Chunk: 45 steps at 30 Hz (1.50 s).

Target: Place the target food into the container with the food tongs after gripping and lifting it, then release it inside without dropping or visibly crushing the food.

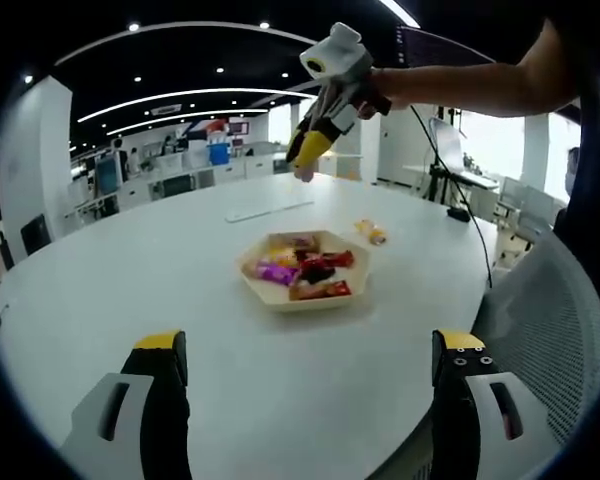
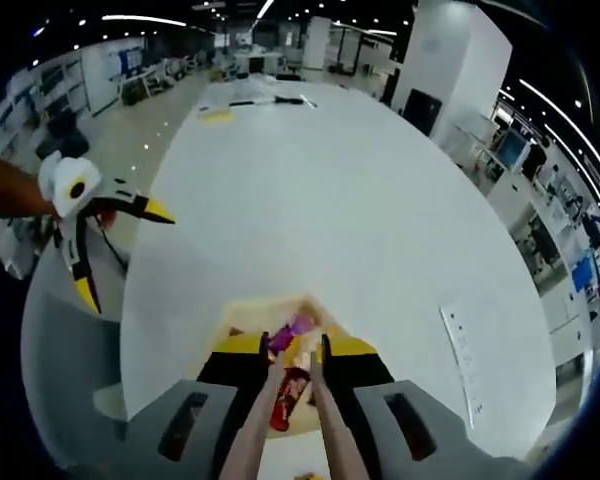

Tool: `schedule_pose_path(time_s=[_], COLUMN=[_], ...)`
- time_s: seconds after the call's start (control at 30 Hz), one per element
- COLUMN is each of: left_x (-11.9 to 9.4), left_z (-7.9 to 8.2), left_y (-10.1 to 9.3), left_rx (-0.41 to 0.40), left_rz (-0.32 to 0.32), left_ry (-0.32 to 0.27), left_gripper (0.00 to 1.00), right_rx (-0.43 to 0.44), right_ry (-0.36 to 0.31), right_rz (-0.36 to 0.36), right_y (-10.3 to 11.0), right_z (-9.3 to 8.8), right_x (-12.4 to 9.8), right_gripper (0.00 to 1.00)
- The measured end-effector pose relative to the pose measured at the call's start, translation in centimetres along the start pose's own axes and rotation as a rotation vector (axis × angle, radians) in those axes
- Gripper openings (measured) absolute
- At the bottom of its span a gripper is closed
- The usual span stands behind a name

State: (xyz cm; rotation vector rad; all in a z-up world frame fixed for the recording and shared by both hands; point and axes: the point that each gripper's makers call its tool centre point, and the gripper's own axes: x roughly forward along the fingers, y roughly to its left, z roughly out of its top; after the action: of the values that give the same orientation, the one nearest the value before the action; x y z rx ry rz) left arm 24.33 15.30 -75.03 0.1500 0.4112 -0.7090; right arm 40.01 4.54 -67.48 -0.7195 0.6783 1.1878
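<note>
Right gripper view: right gripper clamps wooden tongs above the hexagonal paper tray of wrapped snacks.
Left gripper view: left gripper jaws wide, short of tray.

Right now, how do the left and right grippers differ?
Jaws: the left gripper stands wide open and empty, while the right gripper is closed on the food tongs.
Pose: the left gripper sits low at the table's near edge, facing the snack tray. The right gripper is raised and points down at that tray.
Shared: yellow-tipped jaws.
</note>
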Motion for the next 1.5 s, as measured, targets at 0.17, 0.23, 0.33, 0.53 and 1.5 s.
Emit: schedule_pose_path(time_s=[0.17, 0.23, 0.33, 0.53, 1.5], left_x=[0.0, 0.0, 0.0, -0.1, 0.1], left_z=[0.0, 0.0, 0.0, 0.1, -0.4], left_y=[0.1, 0.1, 0.2, 0.2, 0.3], left_rx=[0.0, -0.001, -0.002, -0.002, 0.004], left_rz=[0.003, 0.004, 0.007, 0.012, 0.017], left_ry=[0.0, -0.002, -0.003, -0.006, 0.021], left_gripper=[0.99, 0.99, 0.99, 0.99, 0.99], right_rx=[-0.005, -0.003, 0.006, -0.003, 0.103], right_ry=[0.004, 0.0, -0.006, 0.006, 0.05], right_rz=[0.009, 0.007, 0.008, 0.004, -0.071], right_y=[0.2, 0.2, 0.2, 0.2, -3.3], right_z=[-0.3, -0.5, -0.8, -2.4, -10.9], right_x=[-0.2, -0.3, -0.5, -1.3, -5.6], right_gripper=[0.22, 0.22, 0.23, 0.24, 0.26])
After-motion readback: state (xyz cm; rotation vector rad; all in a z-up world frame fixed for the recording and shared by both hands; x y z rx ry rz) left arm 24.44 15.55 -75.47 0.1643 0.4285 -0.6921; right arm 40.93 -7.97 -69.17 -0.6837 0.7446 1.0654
